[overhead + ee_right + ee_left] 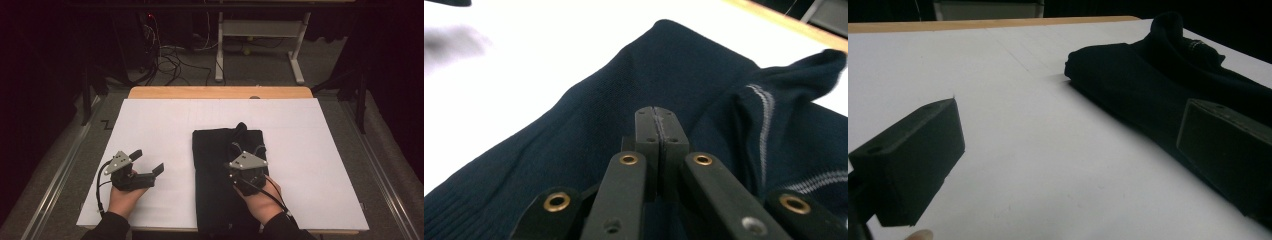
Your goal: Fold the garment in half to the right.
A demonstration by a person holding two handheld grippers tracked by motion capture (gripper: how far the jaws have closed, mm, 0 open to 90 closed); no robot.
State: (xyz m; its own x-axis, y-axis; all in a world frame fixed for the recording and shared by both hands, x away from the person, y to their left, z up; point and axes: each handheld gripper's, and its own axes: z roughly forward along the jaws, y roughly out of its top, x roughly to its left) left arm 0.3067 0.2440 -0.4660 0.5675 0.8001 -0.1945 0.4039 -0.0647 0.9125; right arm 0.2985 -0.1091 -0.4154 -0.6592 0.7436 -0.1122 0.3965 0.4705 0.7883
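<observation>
A dark navy folded garment (220,150) with thin white stripes lies on the white sheet (165,120), right of the middle. My right gripper (248,149) hovers over the garment's near right part. In the right gripper view its jaws (656,120) are pressed together with no cloth seen between them, above the navy fabric (589,130). My left gripper (147,161) sits low over the bare sheet to the left of the garment, with its jaws wide apart and nothing between them. In the left gripper view (1068,145) the garment (1148,85) lies ahead and to the right.
The white sheet covers a wooden table whose far edge (220,92) shows beyond it. A raised fold or collar (241,128) stands at the garment's far end. Behind the table are a white desk frame (220,50) and loose cables (170,60) on the floor.
</observation>
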